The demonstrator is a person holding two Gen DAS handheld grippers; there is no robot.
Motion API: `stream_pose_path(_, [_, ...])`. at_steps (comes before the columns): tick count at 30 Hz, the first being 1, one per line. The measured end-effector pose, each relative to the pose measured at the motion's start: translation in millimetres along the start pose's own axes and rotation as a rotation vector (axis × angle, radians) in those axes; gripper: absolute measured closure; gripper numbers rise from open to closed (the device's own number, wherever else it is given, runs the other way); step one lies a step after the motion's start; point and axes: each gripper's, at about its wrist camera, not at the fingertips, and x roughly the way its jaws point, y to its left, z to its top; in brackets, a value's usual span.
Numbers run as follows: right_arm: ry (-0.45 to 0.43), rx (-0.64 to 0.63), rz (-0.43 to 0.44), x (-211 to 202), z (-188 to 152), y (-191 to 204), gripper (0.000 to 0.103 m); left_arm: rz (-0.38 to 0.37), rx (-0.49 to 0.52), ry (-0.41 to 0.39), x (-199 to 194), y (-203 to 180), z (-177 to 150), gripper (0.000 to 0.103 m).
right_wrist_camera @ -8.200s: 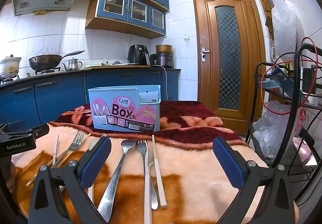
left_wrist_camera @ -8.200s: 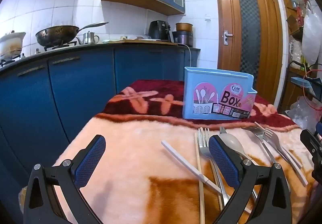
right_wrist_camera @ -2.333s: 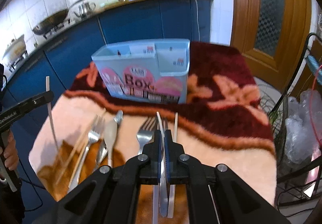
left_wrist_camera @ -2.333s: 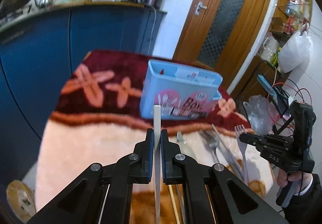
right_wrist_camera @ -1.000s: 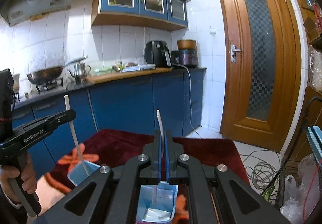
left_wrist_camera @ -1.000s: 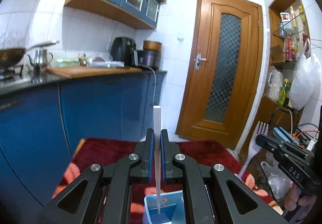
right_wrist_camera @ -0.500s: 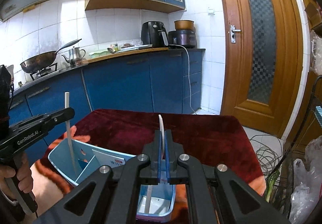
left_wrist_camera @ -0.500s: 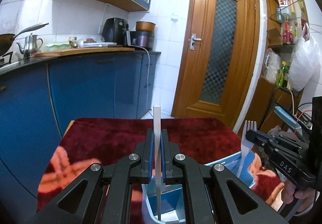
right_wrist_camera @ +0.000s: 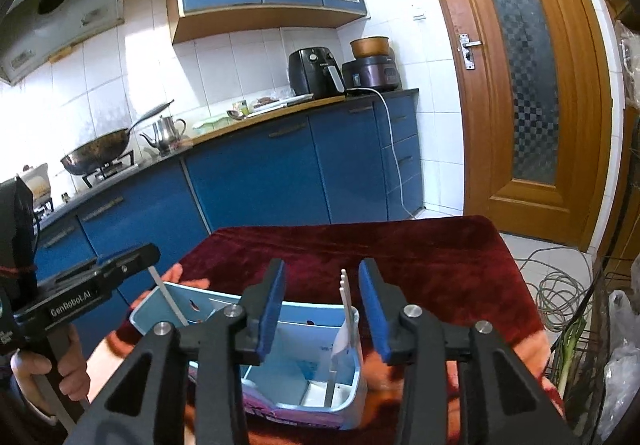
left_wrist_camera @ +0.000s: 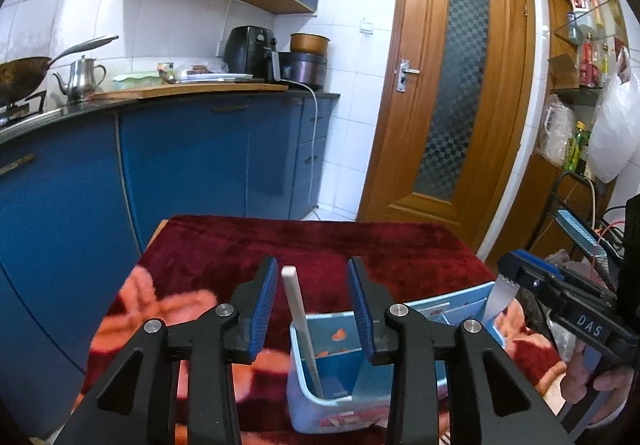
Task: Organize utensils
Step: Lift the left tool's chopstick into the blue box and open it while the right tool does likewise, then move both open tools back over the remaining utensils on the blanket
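Note:
A light blue utensil box (left_wrist_camera: 332,401) stands on the blanket-covered table; it also shows in the right wrist view (right_wrist_camera: 304,393). My left gripper (left_wrist_camera: 314,309) is open above the box's left end. A white chopstick (left_wrist_camera: 300,329) stands free in that compartment, leaning between the open fingers. My right gripper (right_wrist_camera: 322,305) is open above the box's right end. A white fork (right_wrist_camera: 344,321) stands in the right compartment, tines up, not held. The fork's head (left_wrist_camera: 496,303) also shows in the left wrist view.
The table is covered by a dark red and peach blanket (left_wrist_camera: 304,245). Blue kitchen cabinets (left_wrist_camera: 180,169) stand behind, with a wok and kettle on the counter. A wooden door (left_wrist_camera: 448,117) is at the right. A wire rack with bags (right_wrist_camera: 616,325) is at the far right.
Both grippers have opened. The chopstick and the fork, held half a second ago, now stand loose in the box's compartments.

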Motion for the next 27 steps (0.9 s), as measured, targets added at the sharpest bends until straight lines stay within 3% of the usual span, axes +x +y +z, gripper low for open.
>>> stream_pose_path(15, [0.032,0.023,-0.022,-64,-2,10,0.054,-0.015,0.042,0.016,-57,-14,-4,0.061])
stream_pose_path(27, [0.156,0.008,-0.010,-95,-24,29,0.047,0.004,0.039,0.135,-98,-1,-24,0.060])
